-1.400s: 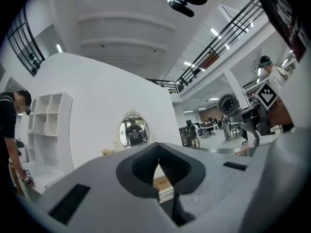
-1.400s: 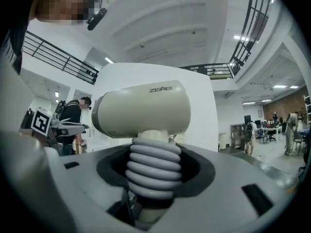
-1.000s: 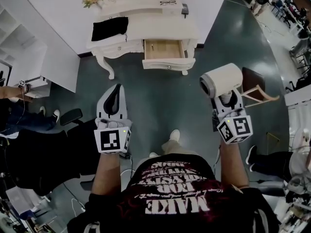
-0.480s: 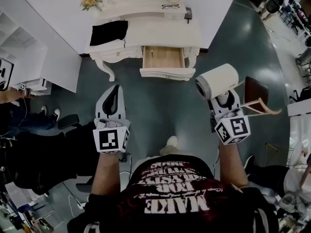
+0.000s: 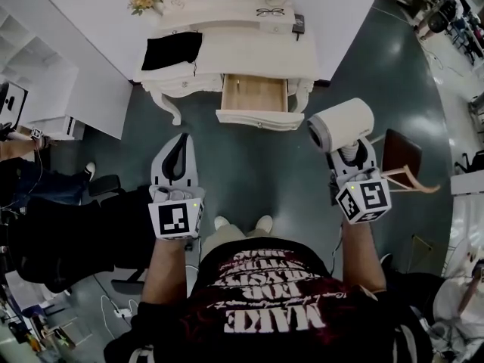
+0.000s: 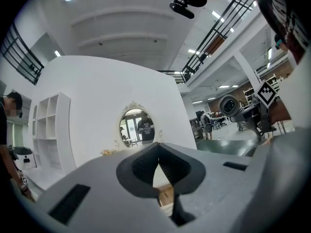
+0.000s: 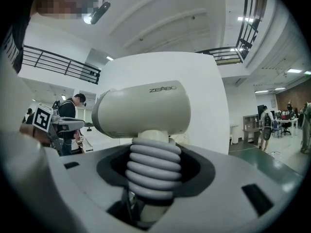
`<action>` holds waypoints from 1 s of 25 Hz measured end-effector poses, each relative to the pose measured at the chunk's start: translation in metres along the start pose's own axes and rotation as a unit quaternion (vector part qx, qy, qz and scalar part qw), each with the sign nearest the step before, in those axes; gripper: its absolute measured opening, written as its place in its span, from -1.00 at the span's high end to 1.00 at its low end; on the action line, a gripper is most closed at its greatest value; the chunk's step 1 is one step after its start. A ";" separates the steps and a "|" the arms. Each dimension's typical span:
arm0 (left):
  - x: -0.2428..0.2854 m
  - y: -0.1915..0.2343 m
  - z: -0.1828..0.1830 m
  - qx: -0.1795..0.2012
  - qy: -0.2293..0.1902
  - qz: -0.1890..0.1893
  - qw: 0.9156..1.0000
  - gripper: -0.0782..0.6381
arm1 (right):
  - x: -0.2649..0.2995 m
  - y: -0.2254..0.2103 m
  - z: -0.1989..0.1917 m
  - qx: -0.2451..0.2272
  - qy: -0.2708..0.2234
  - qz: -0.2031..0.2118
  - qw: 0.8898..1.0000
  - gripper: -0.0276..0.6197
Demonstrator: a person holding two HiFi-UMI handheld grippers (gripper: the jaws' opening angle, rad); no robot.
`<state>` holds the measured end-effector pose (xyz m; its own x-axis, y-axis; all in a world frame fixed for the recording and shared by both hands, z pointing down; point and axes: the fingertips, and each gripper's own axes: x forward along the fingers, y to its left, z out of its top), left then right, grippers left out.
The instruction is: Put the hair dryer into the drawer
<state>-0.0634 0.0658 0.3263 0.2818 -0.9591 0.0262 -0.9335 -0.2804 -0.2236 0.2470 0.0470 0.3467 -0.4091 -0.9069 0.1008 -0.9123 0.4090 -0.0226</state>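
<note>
My right gripper (image 5: 349, 151) is shut on the ribbed grey handle of a cream hair dryer (image 5: 342, 125), whose barrel lies crosswise above the jaws (image 7: 143, 111). It hangs over the green floor, to the right of and nearer than the open wooden drawer (image 5: 254, 94) of a white dressing table (image 5: 249, 51). My left gripper (image 5: 175, 156) is shut with nothing in it, level with the right one and left of the drawer. In the left gripper view, the tips of the left gripper (image 6: 156, 152) meet in front of the table's oval mirror (image 6: 136, 128).
A black cloth (image 5: 172, 49), glasses (image 5: 266, 10), a phone (image 5: 299, 24) and flowers (image 5: 144, 1) lie on the table top. A wooden chair (image 5: 404, 161) stands just right of my right gripper. White shelving (image 5: 34, 74) is at far left, with a seated person (image 5: 30, 187) below it.
Both grippers have moved forward towards the dressing table, the drawer now nearer in the head view. The hair dryer stays held the same way; my feet have come together under me.
</note>
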 end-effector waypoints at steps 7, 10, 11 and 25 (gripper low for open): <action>0.005 -0.004 0.012 0.006 -0.025 0.011 1.000 0.77 | 0.002 0.004 -0.004 0.002 0.005 0.005 1.000 0.24; 0.009 -0.003 0.008 0.008 -0.024 0.003 1.000 0.77 | 0.005 0.005 -0.005 0.000 0.007 0.004 1.000 0.24; 0.012 -0.002 0.006 0.009 -0.022 -0.001 1.000 0.77 | 0.007 0.005 -0.005 0.001 0.007 0.003 1.000 0.24; 0.077 0.016 0.003 0.001 -0.036 -0.043 0.998 0.77 | 0.057 0.002 0.000 -0.003 0.020 -0.011 1.000 0.24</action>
<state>-0.0557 -0.0119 0.3216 0.3757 -0.9264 -0.0241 -0.9049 -0.3611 -0.2253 0.2217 -0.0037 0.3525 -0.3881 -0.9107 0.1411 -0.9206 0.3902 -0.0140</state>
